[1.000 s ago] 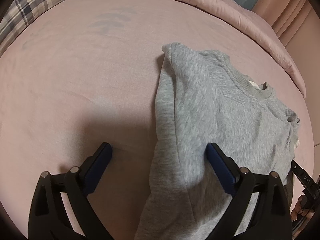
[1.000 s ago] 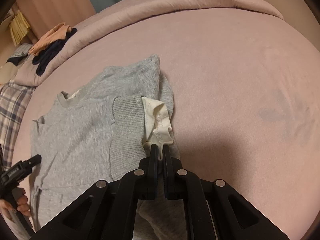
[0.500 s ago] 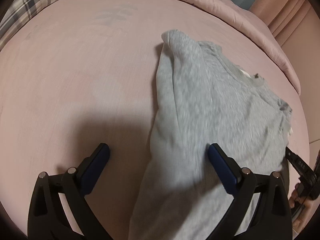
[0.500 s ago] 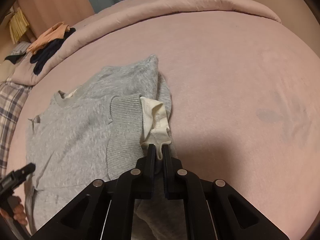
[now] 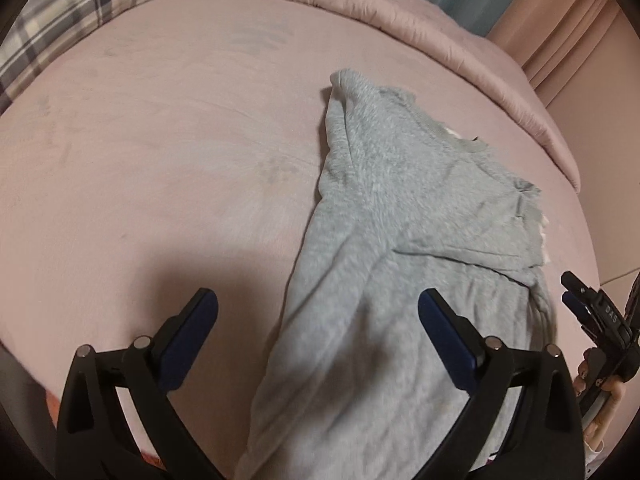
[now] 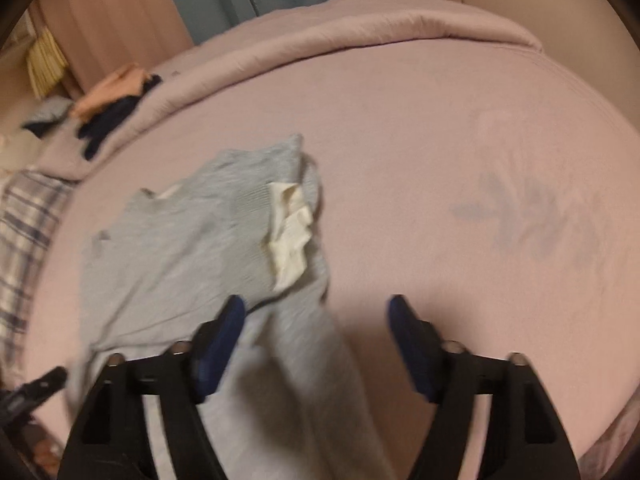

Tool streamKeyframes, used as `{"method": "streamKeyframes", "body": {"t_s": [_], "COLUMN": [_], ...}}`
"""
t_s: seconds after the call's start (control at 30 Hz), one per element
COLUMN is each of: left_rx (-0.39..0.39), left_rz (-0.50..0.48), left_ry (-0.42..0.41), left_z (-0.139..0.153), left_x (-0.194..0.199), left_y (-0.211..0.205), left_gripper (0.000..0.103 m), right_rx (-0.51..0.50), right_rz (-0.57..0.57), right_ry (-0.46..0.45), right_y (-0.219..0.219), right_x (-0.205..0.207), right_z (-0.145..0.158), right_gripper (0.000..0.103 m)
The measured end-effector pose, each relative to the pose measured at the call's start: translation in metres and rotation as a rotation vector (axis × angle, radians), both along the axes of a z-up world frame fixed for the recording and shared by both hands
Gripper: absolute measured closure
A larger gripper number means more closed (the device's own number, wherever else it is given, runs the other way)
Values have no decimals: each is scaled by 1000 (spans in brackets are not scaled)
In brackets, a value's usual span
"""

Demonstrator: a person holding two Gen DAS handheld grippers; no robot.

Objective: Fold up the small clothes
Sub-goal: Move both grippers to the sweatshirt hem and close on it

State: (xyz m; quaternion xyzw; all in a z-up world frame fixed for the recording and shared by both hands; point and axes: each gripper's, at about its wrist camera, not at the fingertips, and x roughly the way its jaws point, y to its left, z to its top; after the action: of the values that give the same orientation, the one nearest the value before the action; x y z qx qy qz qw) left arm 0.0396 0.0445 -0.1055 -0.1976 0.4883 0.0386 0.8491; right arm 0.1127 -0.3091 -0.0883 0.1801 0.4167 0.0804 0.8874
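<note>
Grey sweatshirt [image 5: 404,240] on pink bed [image 5: 160,160] | left gripper [image 5: 316,308] spread wide, hem between jaws | right gripper [image 6: 316,312] just opening, cream cuff [image 6: 290,232] free at 11 o'clock

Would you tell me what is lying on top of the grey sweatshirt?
A sleeve with a ribbed cuff is folded across the grey sweatshirt, and cream fabric sticks out of that cuff. Whatever lies beneath the sweatshirt on the pink bed is covered.
</note>
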Motion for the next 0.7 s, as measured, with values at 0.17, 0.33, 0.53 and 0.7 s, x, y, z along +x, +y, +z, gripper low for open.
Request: {"method": "streamKeyframes", "body": {"t_s": [0.17, 0.33, 0.53, 0.7], "left_rx": [-5, 8, -29, -4], "left_rz": [14, 1, -7, -15], "left_ry": [-9, 3, 15, 0], "left_z": [-2, -14, -30, -39], "left_x": [-24, -46, -67, -84], "left_y": [-3, -10, -12, -15], "left_gripper": [1, 1, 2, 2], "right_rx": [-17, -16, -47, -30], "right_rz": [30, 57, 77, 68], "right_ry": [-40, -31, 9, 24], "right_y": [0, 2, 5, 4], "right_x": [-35, -60, -79, -95], "right_z": [5, -6, -21, -33], "right_gripper": [24, 23, 23, 23]}}
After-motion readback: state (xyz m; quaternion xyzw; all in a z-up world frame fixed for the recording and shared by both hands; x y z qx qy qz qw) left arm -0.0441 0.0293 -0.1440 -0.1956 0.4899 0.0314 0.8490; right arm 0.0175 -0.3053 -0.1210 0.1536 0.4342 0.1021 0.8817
